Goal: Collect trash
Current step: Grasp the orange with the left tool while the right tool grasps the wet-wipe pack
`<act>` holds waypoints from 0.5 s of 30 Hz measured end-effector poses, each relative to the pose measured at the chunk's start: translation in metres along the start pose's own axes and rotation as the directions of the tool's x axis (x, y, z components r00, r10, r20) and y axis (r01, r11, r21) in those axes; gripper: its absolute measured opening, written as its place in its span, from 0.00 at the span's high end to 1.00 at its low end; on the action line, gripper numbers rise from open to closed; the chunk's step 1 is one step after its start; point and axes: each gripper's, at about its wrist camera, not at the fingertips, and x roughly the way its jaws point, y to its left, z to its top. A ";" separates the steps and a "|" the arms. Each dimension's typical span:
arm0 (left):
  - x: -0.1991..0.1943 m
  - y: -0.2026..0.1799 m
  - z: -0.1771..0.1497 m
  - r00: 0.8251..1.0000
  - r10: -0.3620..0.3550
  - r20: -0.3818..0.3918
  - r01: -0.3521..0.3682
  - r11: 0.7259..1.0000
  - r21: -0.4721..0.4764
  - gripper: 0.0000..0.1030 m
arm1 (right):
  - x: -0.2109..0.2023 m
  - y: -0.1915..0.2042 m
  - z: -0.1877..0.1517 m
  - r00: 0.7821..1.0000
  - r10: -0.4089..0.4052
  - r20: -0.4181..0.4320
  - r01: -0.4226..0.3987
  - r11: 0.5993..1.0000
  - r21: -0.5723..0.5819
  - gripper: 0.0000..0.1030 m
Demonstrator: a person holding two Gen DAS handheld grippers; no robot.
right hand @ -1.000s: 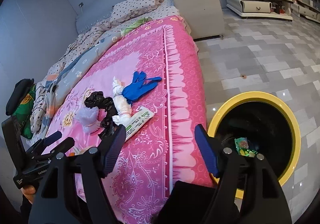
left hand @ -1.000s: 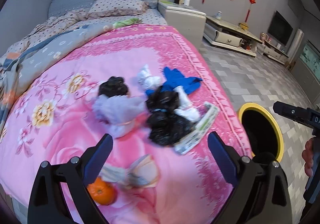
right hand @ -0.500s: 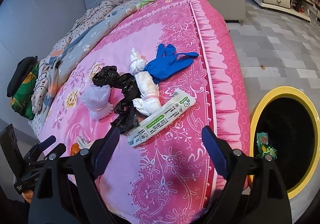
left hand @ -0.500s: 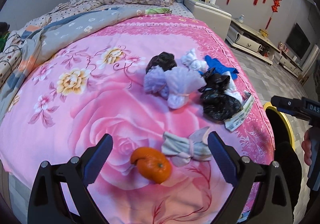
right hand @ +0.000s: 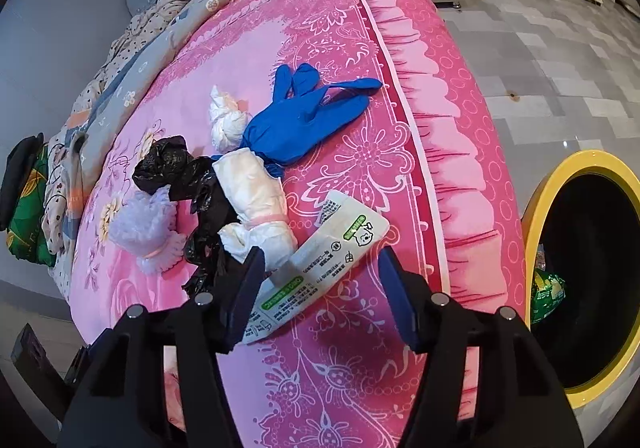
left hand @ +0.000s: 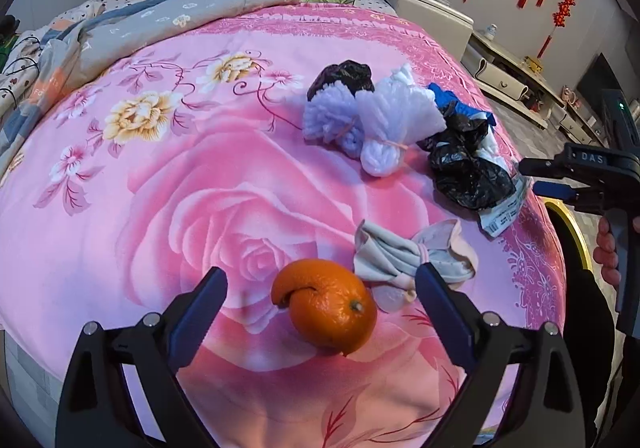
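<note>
Left wrist: left gripper (left hand: 321, 302) jaws apart, straddling orange (left hand: 328, 306) on pink bedspread (left hand: 160, 208); nothing clamped. "DAS" readable on right gripper (left hand: 554, 190).

Right wrist: right gripper (right hand: 322, 298) jaws just closing in, not clamped, over white wrapper (right hand: 320, 262) w/ green labels, print too small to read. Yellow-rimmed bin (right hand: 536, 208) beside the bed.

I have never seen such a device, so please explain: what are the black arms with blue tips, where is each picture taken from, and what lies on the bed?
A person holds a hand-held two-finger gripper in each hand; each carries a camera looking along its fingers. One picture comes from the left gripper, the other from the right gripper. Both are open and hold nothing; the right one's jaws have just been closing, around a white wrapper without pressing it. An orange lies between the left fingers. On the pink bedspread also lie a blue glove, black bags and tied bundles. A yellow-rimmed bin stands beside the bed.
</note>
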 end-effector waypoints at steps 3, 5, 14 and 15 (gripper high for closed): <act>0.006 -0.004 -0.001 1.000 0.003 -0.003 -0.003 1.000 0.024 0.18 | 0.008 0.003 0.001 1.000 -0.010 -0.010 0.010 1.000 -0.007 0.51; 0.012 -0.007 -0.001 1.000 0.002 -0.009 -0.001 0.999 0.035 0.23 | 0.013 0.006 0.000 1.000 -0.009 -0.021 0.008 1.000 -0.011 0.53; 0.019 0.002 -0.001 0.999 -0.041 -0.012 0.041 0.999 -0.002 0.59 | 0.019 0.012 -0.001 0.999 0.018 -0.031 -0.019 1.000 -0.023 0.65; 0.019 0.003 -0.001 0.999 -0.043 -0.012 0.043 0.999 0.000 0.59 | 0.019 0.012 -0.001 0.999 0.023 -0.031 -0.023 0.999 -0.023 0.66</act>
